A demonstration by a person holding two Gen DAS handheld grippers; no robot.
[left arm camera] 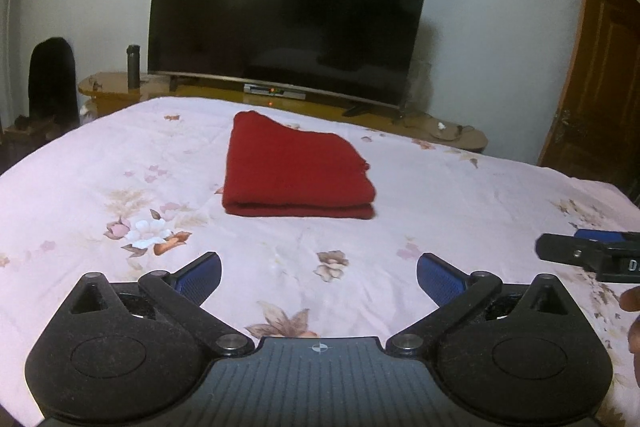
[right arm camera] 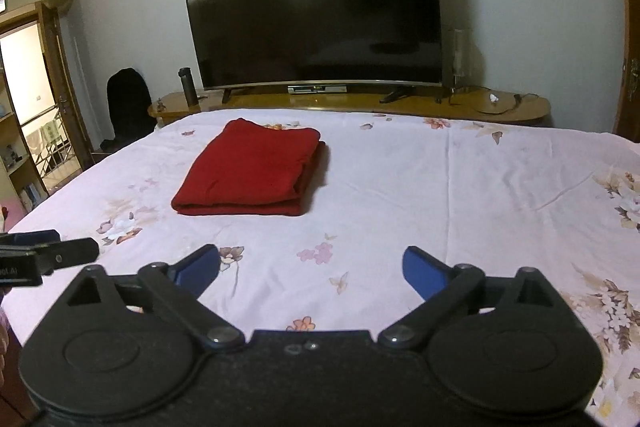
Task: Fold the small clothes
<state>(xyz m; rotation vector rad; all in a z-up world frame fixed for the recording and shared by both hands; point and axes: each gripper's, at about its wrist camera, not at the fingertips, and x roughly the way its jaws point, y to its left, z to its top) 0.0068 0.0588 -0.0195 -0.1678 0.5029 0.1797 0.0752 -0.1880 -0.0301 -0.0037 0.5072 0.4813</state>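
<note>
red cloth [left arm camera: 294, 171], pink floral bedsheet [left arm camera: 120, 167]

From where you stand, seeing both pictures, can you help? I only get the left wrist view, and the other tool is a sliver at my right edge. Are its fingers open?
Observer: Yes. In the right wrist view the right gripper has its fingers spread wide, with nothing between them, over the floral bedsheet.
Visitor: And the right side of the folded red cloth?
Observer: That side shows stacked layers, lying flat on the sheet.
Visitor: Is there anything left of the black shape by the wall?
Observer: An open doorway into a lit room.
</note>
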